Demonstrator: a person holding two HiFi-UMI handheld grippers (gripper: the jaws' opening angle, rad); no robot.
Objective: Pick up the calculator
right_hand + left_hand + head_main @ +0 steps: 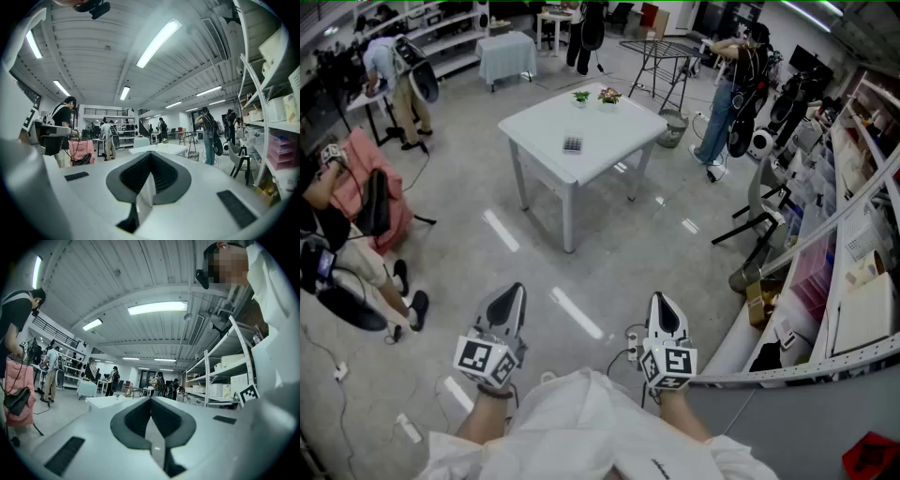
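Observation:
The calculator point(573, 144), small and dark, lies flat on the white square table point(546, 131) far ahead of me, in the middle of the room. Two little potted plants point(581, 97) stand at the table's far edge. My left gripper point(510, 292) and right gripper point(662, 300) are held side by side low in the head view, well short of the table and pointing toward it. Both are shut with nothing between the jaws. The left gripper point(151, 398) and the right gripper point(149, 153) each show their dark pads meeting at the tip, with the table point(159, 149) small beyond.
Metal shelving point(853, 234) with boxes runs along my right. A seated person and a pink chair point(366, 178) are at the left. Another person point(727, 94) stands beyond the table by a folding rack point(661, 56). Cables point(619, 356) lie on the grey floor near my feet.

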